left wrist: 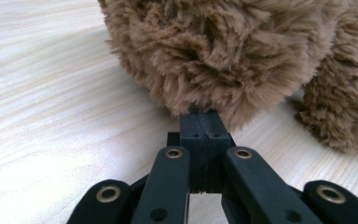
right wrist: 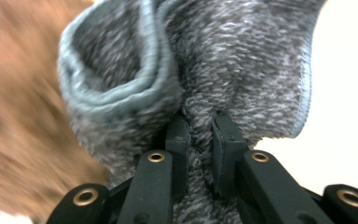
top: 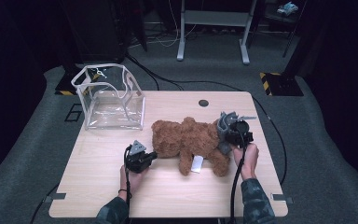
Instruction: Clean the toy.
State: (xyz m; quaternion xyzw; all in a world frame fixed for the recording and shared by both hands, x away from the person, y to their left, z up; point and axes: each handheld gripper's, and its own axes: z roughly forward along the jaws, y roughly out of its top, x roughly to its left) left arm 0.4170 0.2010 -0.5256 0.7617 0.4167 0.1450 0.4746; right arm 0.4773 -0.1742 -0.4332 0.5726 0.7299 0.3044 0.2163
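The brown plush bear (top: 189,142) lies on its side across the middle of the worktop (top: 98,186), between the two tools. The left hand-held gripper (top: 152,155) sits at the bear's head end with its jaws fully closed, pad against pad; in the left gripper view the tips (left wrist: 200,122) press into the fringe of the fur, and whether any pile is actually pinched between them I cannot tell. The right hand-held gripper (top: 229,133) is at the far end of the toy, its jaws nearly shut and clamped on a fold of the grey knitted garment (right wrist: 205,74), which bunches up thick and rolled just beyond its tips.

By the look of it the bear will handle as light, soft and floppy: it should sag and bend wherever it is lifted, and the long pile is slippery enough that a shallow nip may pull free (a deeper bite on a limb or an ear seems safer than the round head). The knit is stretchy, with a bound edge, so it will likely give before it slides; taking hold at that hem, as the right tool does, seems the sound place.

A small white tag (top: 197,164) hangs from the bear's underside, just beside the left tool's far side; any writing on it is too small to read. A clear plastic bag (top: 109,95) stands open beyond the left tool, well apart from it.
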